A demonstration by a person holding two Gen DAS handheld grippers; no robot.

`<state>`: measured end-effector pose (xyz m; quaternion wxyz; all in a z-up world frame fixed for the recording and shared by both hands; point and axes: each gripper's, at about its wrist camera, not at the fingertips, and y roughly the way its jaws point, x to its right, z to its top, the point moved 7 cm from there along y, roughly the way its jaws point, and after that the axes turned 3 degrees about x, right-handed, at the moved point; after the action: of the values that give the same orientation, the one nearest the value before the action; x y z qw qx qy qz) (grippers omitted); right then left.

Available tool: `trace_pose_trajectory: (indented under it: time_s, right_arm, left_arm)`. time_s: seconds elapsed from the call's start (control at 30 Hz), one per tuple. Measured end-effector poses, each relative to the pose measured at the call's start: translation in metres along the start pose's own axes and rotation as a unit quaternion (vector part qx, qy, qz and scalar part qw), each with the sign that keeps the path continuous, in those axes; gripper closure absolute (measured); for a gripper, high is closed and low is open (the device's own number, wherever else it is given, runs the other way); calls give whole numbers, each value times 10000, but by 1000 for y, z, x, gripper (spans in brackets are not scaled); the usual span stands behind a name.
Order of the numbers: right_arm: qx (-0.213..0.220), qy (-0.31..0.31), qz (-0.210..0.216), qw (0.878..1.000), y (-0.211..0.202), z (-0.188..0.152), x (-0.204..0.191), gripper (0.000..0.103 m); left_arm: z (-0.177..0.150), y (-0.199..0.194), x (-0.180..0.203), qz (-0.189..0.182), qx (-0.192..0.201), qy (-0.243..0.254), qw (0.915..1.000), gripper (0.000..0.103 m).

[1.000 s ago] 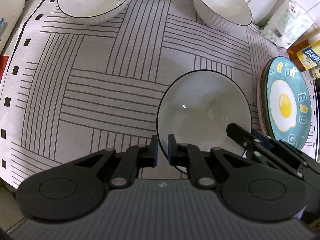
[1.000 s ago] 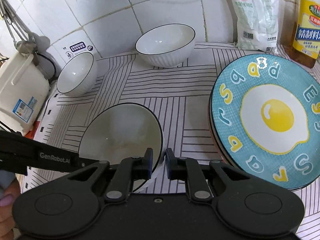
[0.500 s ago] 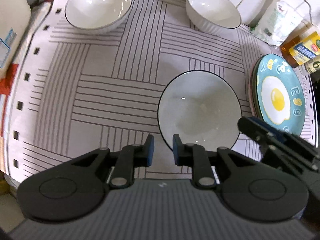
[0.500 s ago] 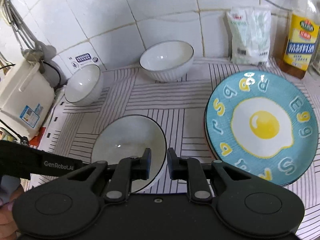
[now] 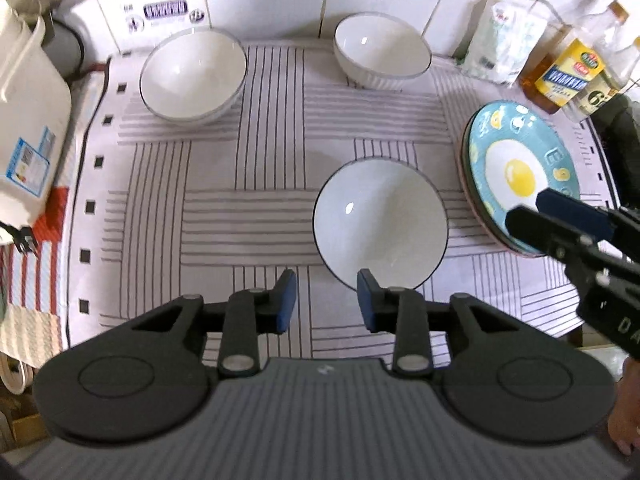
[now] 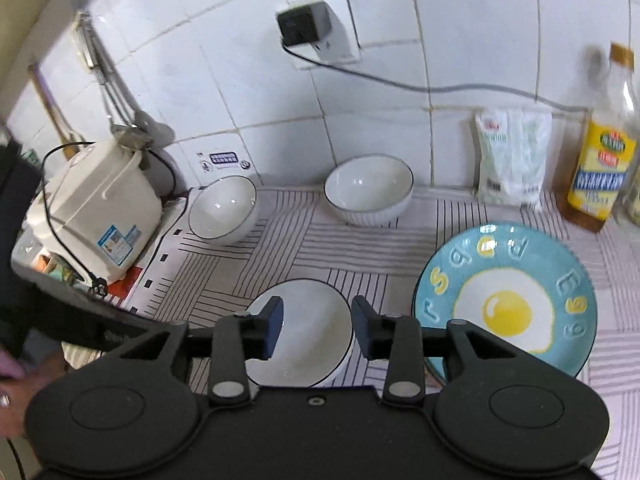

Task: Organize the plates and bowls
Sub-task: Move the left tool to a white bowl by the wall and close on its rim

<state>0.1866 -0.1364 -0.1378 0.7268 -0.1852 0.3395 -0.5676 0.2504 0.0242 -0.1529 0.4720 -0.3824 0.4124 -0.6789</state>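
Both tongs [image 5: 326, 300] opened, released bowl [image 5: 380, 220] ahead.

On the egg plate [image 6: 505, 304] we read raised letters "E", "g", "g", with more yellow and blue letters round the rim. A bottle label [image 5: 595, 101] shows a large "6". The yellow oil label [image 6: 602, 172], the bag [image 6: 512, 156], the cooker sticker [image 6: 119, 239] and the wall sticker [image 6: 224, 159] carry print too blurred to read.

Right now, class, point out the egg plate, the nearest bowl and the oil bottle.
egg plate [image 6: 507, 311]: right wrist view, on the yolk.
nearest bowl [image 5: 380, 220]: left wrist view, inside its basin.
oil bottle [image 6: 602, 168]: right wrist view, on the yellow label.
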Motion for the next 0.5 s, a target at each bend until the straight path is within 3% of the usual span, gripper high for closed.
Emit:
trace_pose_trajectory:
  time_s: [0.07, 0.23, 0.5]
  right_arm:
    - [67, -97, 93, 9999, -5, 3, 2, 51]
    - [356, -350, 340, 9982, -14, 11, 10, 37]
    - [595, -744, 554, 9939, 3, 36, 27, 33]
  left_arm:
    - [5, -7, 1, 37, 110, 37, 9999, 63]
    - [15, -14, 4, 230, 200, 116, 9995, 62]
    - [36, -7, 9, 261, 374, 227, 9987, 52]
